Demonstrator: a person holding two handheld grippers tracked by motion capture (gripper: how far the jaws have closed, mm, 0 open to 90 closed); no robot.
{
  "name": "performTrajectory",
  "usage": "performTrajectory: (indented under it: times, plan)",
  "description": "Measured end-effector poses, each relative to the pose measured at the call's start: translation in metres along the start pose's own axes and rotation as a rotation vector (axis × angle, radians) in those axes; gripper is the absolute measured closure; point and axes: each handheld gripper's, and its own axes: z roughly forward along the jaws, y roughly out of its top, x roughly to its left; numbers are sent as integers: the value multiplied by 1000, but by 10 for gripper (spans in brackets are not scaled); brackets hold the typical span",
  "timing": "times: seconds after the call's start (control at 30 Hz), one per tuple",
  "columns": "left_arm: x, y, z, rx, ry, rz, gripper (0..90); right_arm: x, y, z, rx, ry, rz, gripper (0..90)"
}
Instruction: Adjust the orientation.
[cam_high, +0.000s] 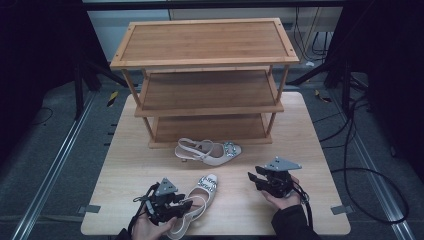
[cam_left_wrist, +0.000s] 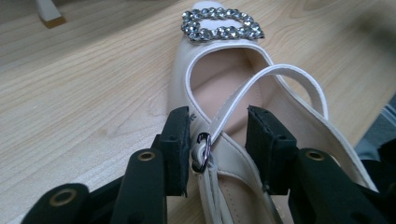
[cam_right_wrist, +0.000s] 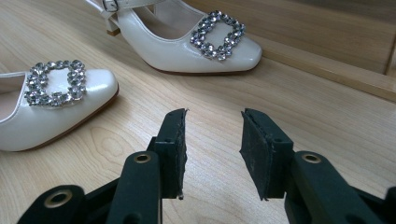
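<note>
Wooden table (cam_high: 300, 150); two shoes, near shoe (cam_high: 202, 195) heel hidden by left gripper (cam_high: 172, 202), jaws straddling its strap, grip unclear; right gripper (cam_high: 257, 179) jaws apart, empty.

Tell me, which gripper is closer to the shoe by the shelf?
The right gripper. It sits on the table just in front of the far shoe, to that shoe's right. The left gripper is farther back, around the strap of the near shoe.

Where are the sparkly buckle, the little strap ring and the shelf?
sparkly buckle (cam_left_wrist: 222, 24), left gripper view, on its gems.
strap ring (cam_left_wrist: 203, 152), left gripper view, on the metal loop.
shelf (cam_high: 204, 42), high view, on its top board.
</note>
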Motion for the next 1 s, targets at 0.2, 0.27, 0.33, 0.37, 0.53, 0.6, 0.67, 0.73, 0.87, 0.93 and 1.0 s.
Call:
performTrajectory:
  times: [0.2,0.27,0.33,0.37,0.53,0.6,0.67,0.73,0.87,0.93,1.0]
  plan:
    - [7,3,-6,-14,10,10,786,-1,-1,3,8,4,-1,613]
    - [10,4,-6,-11,-2,14,802,-1,-1,3,11,3,-2,622]
    - [15,6,-7,-6,-19,15,808,-1,0,3,8,7,-2,628]
    - [18,6,-6,-6,-29,14,810,-1,0,3,8,3,-2,632]
    - [30,16,-5,14,-30,71,811,-4,0,3,5,-1,4,638]
    - [36,22,-2,24,-41,96,811,-5,0,4,2,-3,4,641]
    - [41,27,2,34,-35,130,809,-5,0,4,-3,-8,3,643]
    - [44,31,3,33,-38,162,809,-6,1,4,-4,-12,5,646]
    - [49,36,7,36,-37,192,806,-7,1,5,-9,-14,7,648]
    - [52,34,7,29,-53,193,801,-7,1,5,-7,-13,6,647]
    - [51,33,5,19,-50,195,775,-7,1,6,-5,-16,3,642]
